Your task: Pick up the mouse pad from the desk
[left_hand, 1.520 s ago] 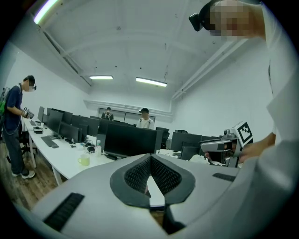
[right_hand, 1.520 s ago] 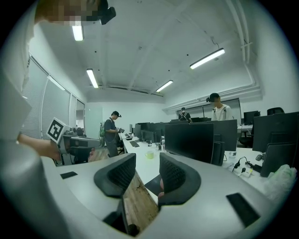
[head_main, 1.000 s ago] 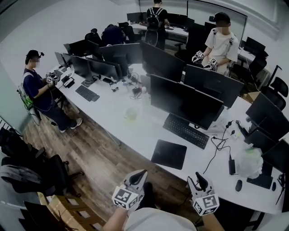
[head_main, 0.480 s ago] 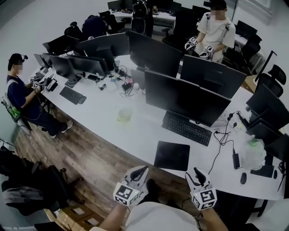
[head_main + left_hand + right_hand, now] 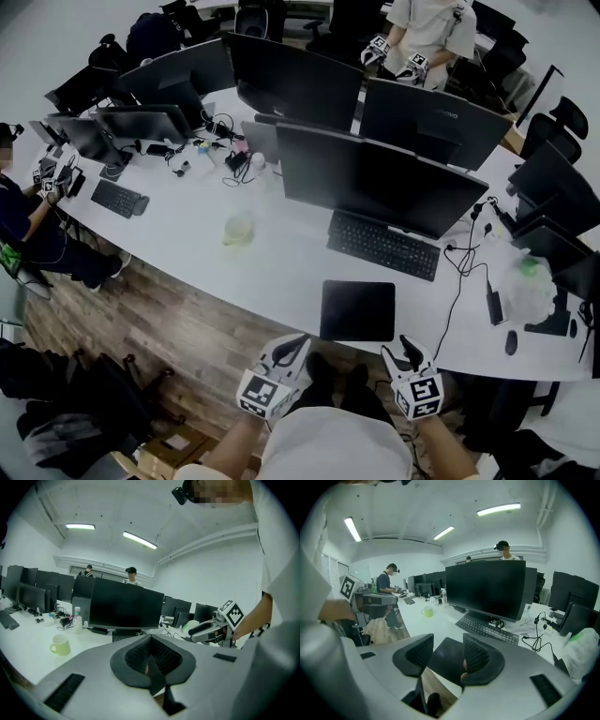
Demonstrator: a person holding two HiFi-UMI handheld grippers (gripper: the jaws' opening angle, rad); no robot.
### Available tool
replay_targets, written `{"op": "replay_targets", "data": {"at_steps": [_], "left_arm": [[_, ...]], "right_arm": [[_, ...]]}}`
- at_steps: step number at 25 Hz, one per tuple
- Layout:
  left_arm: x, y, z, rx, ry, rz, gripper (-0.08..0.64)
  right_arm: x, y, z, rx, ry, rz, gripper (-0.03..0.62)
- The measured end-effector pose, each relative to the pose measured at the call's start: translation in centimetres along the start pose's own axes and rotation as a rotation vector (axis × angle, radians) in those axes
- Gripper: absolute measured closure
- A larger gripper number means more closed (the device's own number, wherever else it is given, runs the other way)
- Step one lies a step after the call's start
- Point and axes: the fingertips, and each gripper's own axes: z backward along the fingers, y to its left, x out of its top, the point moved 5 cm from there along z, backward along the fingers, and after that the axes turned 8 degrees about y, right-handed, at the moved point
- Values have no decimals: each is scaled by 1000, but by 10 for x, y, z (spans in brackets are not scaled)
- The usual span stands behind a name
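The black mouse pad (image 5: 357, 310) lies flat on the white desk (image 5: 281, 272), near its front edge and in front of the keyboard (image 5: 382, 246). My left gripper (image 5: 292, 349) hovers just short of the desk edge, left of the pad, with its pads (image 5: 150, 656) pressed together on nothing. My right gripper (image 5: 401, 350) is at the desk edge, just below the pad's right corner. Its jaws have just been opening, and nothing is between them. In the right gripper view the mouse pad (image 5: 445, 663) shows through the gap of the right gripper (image 5: 447, 644).
Behind the keyboard stands a large monitor (image 5: 375, 183). A pale green mug (image 5: 238, 230) sits left of the pad. Cables (image 5: 459, 281), a white plastic bag (image 5: 530, 286) and a mouse (image 5: 511, 342) are to the right. Other people stand or sit at the far desks.
Both grippers have come forward and down toward the desk's front edge. The mouse pad now lies much closer in front of them.
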Motion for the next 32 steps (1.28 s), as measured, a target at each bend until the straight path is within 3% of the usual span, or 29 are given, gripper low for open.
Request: {"op": "replay_targets", "data": {"at_steps": [9, 21, 32], "left_arm": [[-28, -5, -52, -62, 71, 36, 543], [-57, -18, -122, -69, 142, 105, 543], [-92, -14, -156, -63, 198, 126, 543]], "right_arm": [[-47, -35, -56, -14, 118, -98, 364], [-119, -85, -133, 2, 280, -230, 348], [-164, -105, -176, 36, 401, -328, 319]]}}
